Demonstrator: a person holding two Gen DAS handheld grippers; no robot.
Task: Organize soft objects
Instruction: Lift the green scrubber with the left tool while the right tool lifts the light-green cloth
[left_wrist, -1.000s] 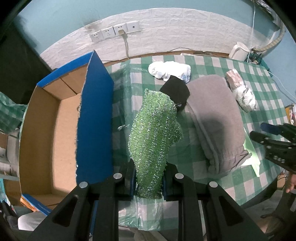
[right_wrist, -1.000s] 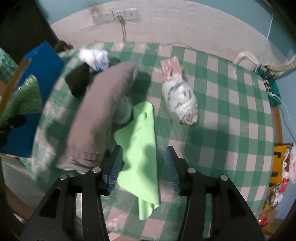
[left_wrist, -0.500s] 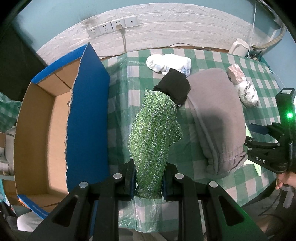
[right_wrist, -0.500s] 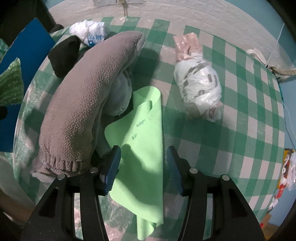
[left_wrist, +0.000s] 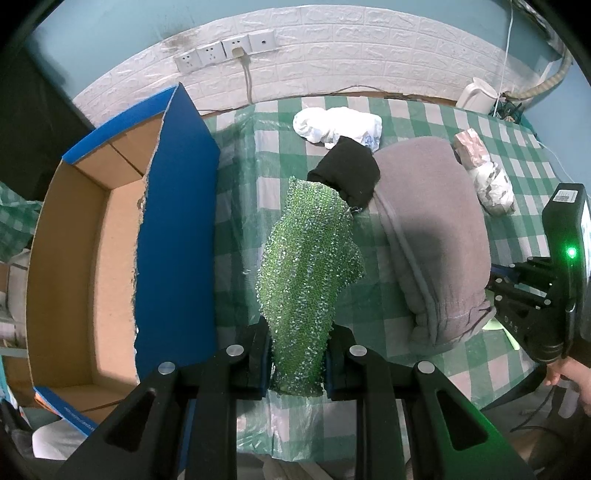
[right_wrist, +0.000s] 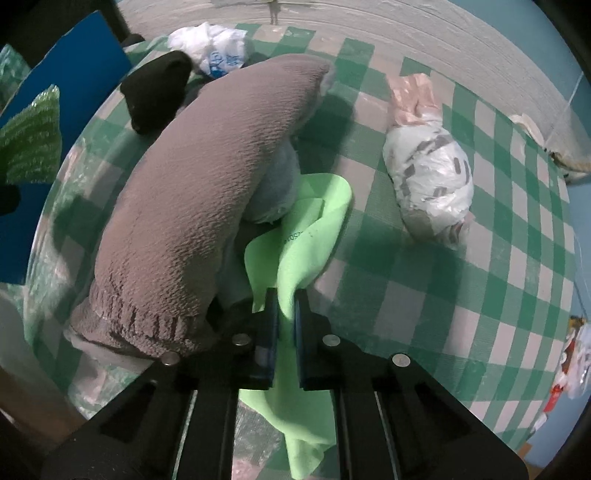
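Observation:
My left gripper (left_wrist: 297, 360) is shut on a green sparkly cloth (left_wrist: 308, 266) and holds it above the checked table, beside the open cardboard box (left_wrist: 81, 236) on the left. My right gripper (right_wrist: 285, 317) is shut on a light green cloth (right_wrist: 310, 229) at the table's front, right next to a folded grey sweater (right_wrist: 207, 192). The sweater also shows in the left wrist view (left_wrist: 432, 229), with the right gripper (left_wrist: 535, 299) at its right end. A black sock (left_wrist: 347, 170) lies behind the sparkly cloth.
A white plastic bag (left_wrist: 336, 123) lies at the back of the table. A wrapped white and pink bundle (right_wrist: 428, 166) lies to the right. The box's blue flap (left_wrist: 177, 229) stands up along the table's left edge. A white kettle (left_wrist: 476, 96) is at the far right.
My right gripper moved forward and closed on the light green cloth, bunching it up. My left gripper kept hold of the sparkly cloth and rose slightly.

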